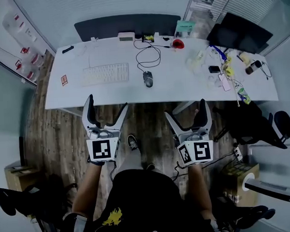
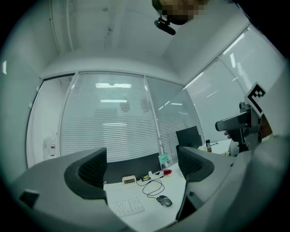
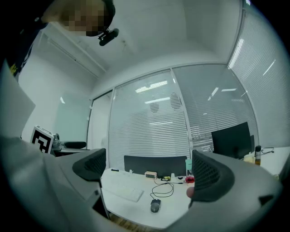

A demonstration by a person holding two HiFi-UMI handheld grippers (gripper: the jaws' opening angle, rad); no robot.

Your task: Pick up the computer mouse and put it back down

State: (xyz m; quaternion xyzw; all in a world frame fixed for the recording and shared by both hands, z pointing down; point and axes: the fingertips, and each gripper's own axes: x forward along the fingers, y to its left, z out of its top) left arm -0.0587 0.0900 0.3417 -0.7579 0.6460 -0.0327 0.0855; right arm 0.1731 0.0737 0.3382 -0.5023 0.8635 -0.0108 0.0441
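Observation:
A dark wired computer mouse (image 1: 148, 78) lies on the white desk (image 1: 182, 88), right of a white keyboard (image 1: 105, 74), with its black cable looping toward the back. The mouse (image 2: 164, 200) also shows in the left gripper view and the mouse (image 3: 155, 205) in the right gripper view, seen between the jaws from a distance. My left gripper (image 1: 105, 111) and my right gripper (image 1: 188, 112) are held side by side over the wooden floor, short of the desk's near edge. Both stand open with nothing between their fingers.
At the desk's back stand a small clock (image 1: 126, 36), a red object (image 1: 178, 44) and a dark partition (image 1: 127, 26). A black monitor (image 1: 239, 33) and several cluttered items lie at the right end. Black chairs (image 1: 255, 123) stand at the right, a cardboard box (image 1: 242, 178) below.

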